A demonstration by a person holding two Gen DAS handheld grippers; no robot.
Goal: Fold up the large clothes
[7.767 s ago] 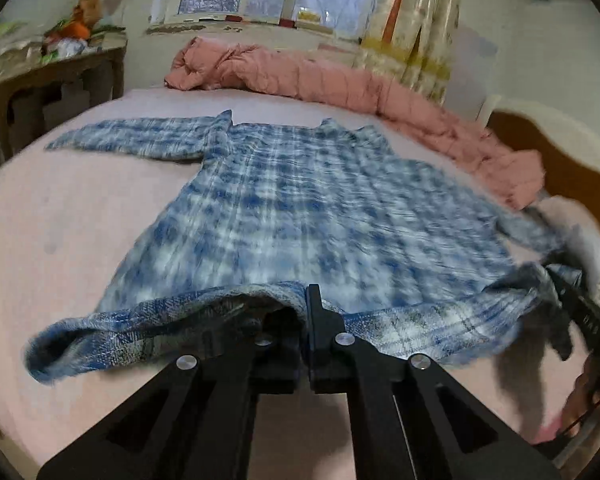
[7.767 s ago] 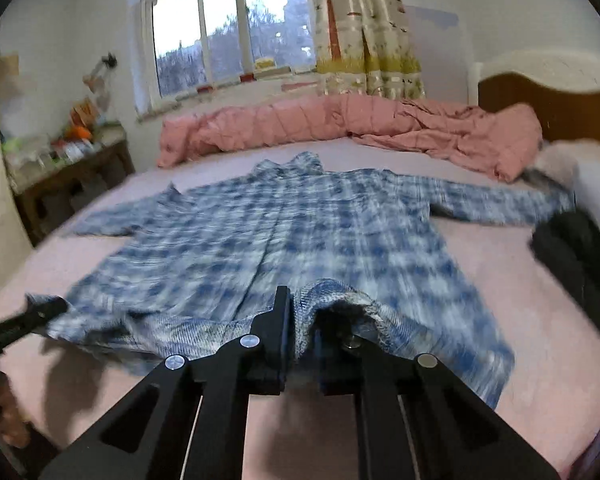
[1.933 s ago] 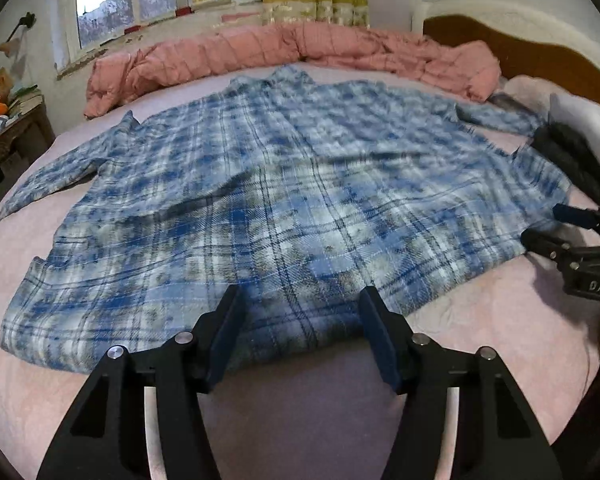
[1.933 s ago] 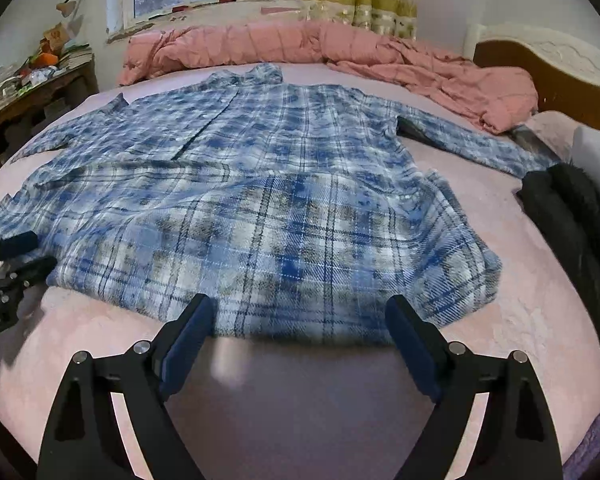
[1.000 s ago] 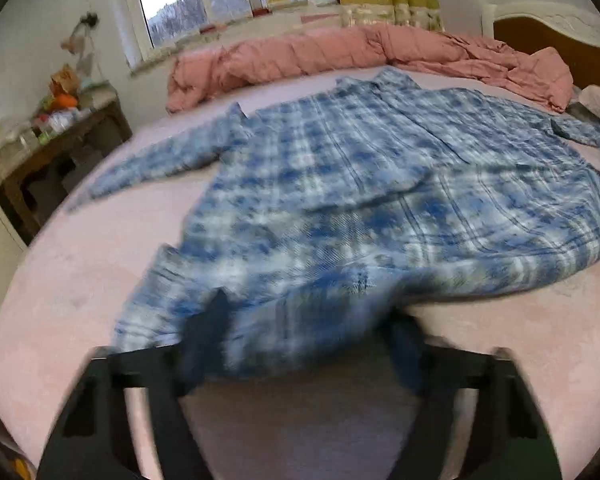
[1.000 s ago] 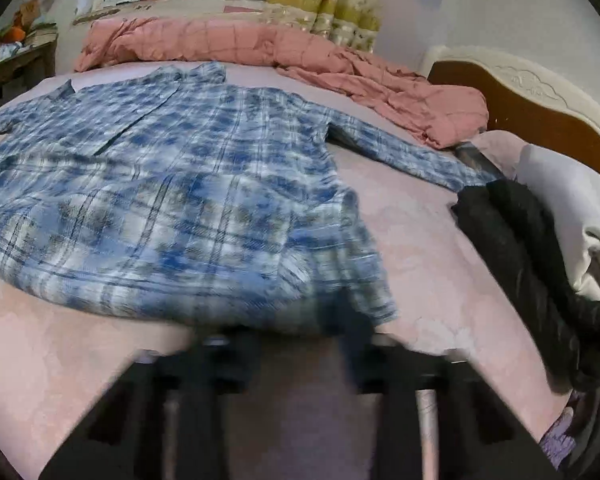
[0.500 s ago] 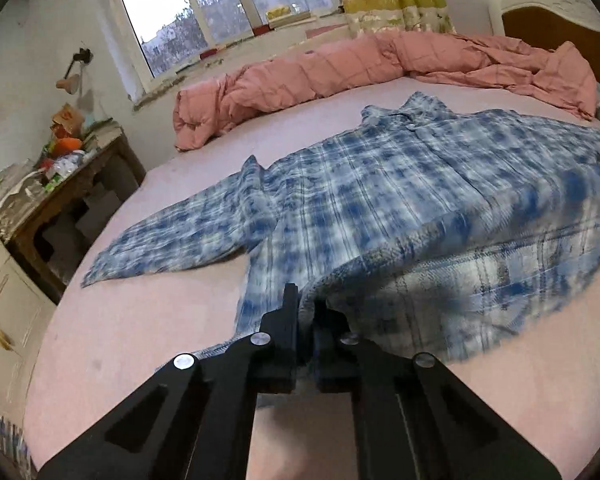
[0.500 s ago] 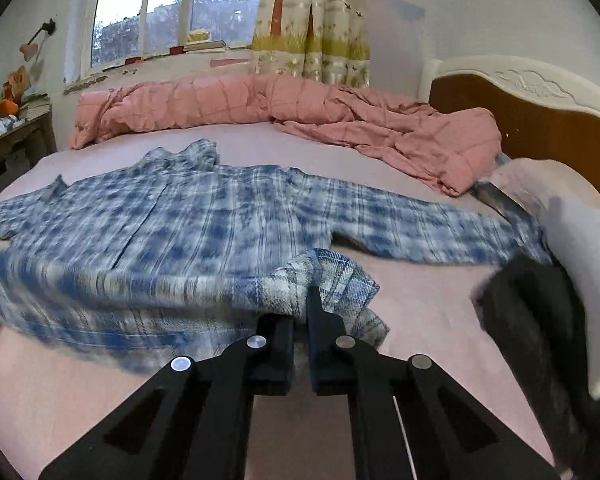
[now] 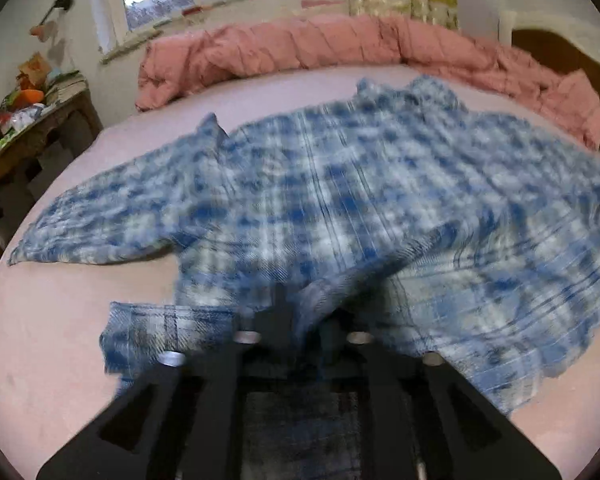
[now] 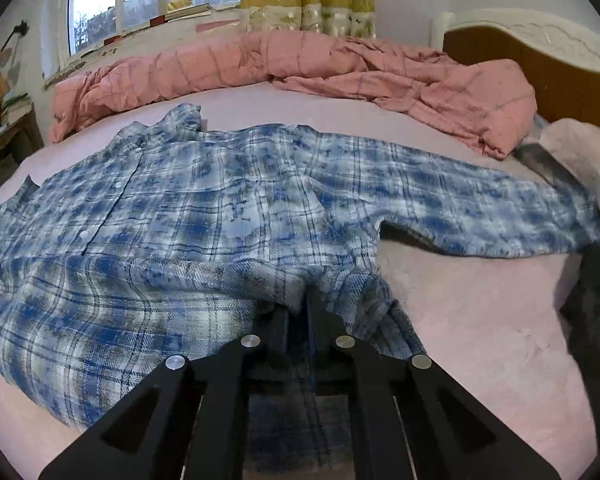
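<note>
A blue and white plaid shirt (image 9: 340, 184) lies spread on the pink bed (image 9: 40, 340), collar toward the window, sleeves out to both sides. My left gripper (image 9: 300, 312) is shut on the shirt's lower left hem, which is lifted and folded over toward the collar; this view is blurred. My right gripper (image 10: 298, 304) is shut on the lower right hem of the shirt (image 10: 204, 208), with the cloth bunched up over the fingers and carried over the shirt's body. The right sleeve (image 10: 480, 208) stretches toward the headboard.
A pink quilt (image 10: 300, 64) is heaped along the far side under the window. A wooden headboard (image 10: 560, 68) and pale pillow (image 10: 580, 152) are at right, with dark clothing (image 10: 596, 300) beside them. A cluttered wooden side table (image 9: 28, 128) stands at left.
Both grippers, open a second ago at the hem, have shut on it and lifted it forward over the shirt toward the collar.
</note>
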